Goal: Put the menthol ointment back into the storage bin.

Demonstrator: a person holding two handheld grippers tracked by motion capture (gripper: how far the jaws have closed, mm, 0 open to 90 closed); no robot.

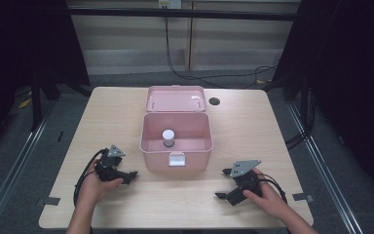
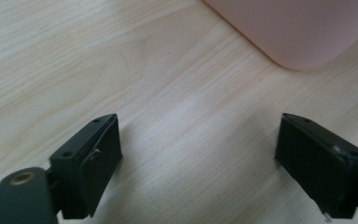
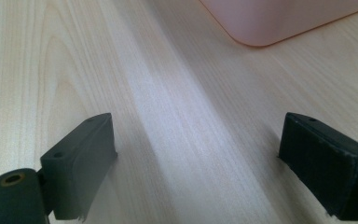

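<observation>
Left claw (image 1: 132, 174) and right claw (image 1: 220, 183) both released, empty, low over the worktop (image 1: 112, 112), flanking the pink box (image 1: 176, 139). Small jar (image 1: 168, 137) stands inside; lid (image 1: 175, 98) open. Judged: placement done; closing the lid comes next.

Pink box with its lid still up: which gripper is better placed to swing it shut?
Probably left. The left gripper lies nearer the pink box and open lid, jaws open and empty; the right gripper, also open, sits farther off.

Pale wooden table (image 1: 253, 126), grey floor (image 1: 24, 161), dark curtains (image 1: 355, 58)
</observation>
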